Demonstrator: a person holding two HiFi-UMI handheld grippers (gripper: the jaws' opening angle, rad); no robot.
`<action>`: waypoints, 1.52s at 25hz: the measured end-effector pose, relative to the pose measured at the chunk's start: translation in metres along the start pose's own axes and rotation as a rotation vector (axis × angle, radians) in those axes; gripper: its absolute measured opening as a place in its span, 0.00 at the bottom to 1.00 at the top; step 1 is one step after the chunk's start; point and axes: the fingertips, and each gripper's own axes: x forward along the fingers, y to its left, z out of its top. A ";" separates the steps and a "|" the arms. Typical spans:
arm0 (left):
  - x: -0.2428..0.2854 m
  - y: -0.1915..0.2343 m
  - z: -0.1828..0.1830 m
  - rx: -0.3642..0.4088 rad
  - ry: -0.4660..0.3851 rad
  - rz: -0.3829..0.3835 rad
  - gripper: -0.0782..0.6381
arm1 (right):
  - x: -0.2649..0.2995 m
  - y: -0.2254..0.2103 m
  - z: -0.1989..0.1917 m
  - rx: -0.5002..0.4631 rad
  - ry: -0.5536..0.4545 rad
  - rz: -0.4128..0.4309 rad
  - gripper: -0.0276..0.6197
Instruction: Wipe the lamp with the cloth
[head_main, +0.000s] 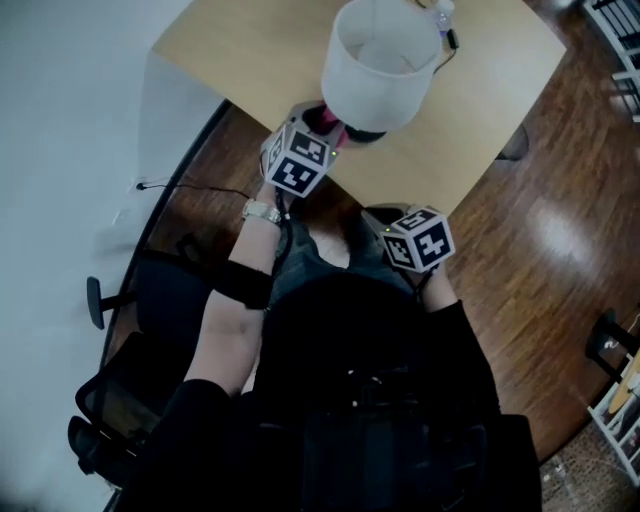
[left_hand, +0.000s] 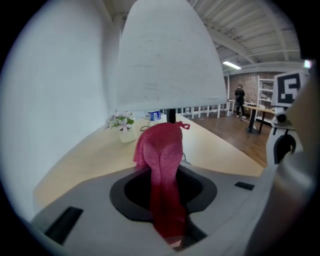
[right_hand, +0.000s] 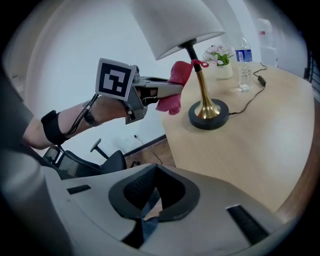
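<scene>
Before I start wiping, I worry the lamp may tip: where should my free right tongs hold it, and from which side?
Take the slim brass stem just above its flared base, coming from the stem's right, opposite the cloth in the left tongs. The stem is narrow and upright, so it probably fits the jaws; the shade is too wide.

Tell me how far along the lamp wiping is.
Done: the pink cloth is picked up, pinched in the left hand-held gripper. In hand: it is held just under the lamp shade, beside the brass stem; whether it touches is unclear. Left: the wiping itself, probably shade, stem and base; nothing shows any part wiped.
</scene>
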 end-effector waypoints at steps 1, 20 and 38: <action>0.005 0.001 0.005 0.030 -0.017 -0.028 0.27 | 0.002 -0.002 0.004 0.008 0.000 -0.024 0.05; 0.065 -0.030 -0.018 0.400 -0.030 -0.546 0.27 | 0.052 0.006 0.081 0.370 -0.170 -0.310 0.05; 0.064 0.027 -0.107 0.561 0.302 -0.551 0.27 | 0.047 0.010 0.079 0.481 -0.163 -0.401 0.05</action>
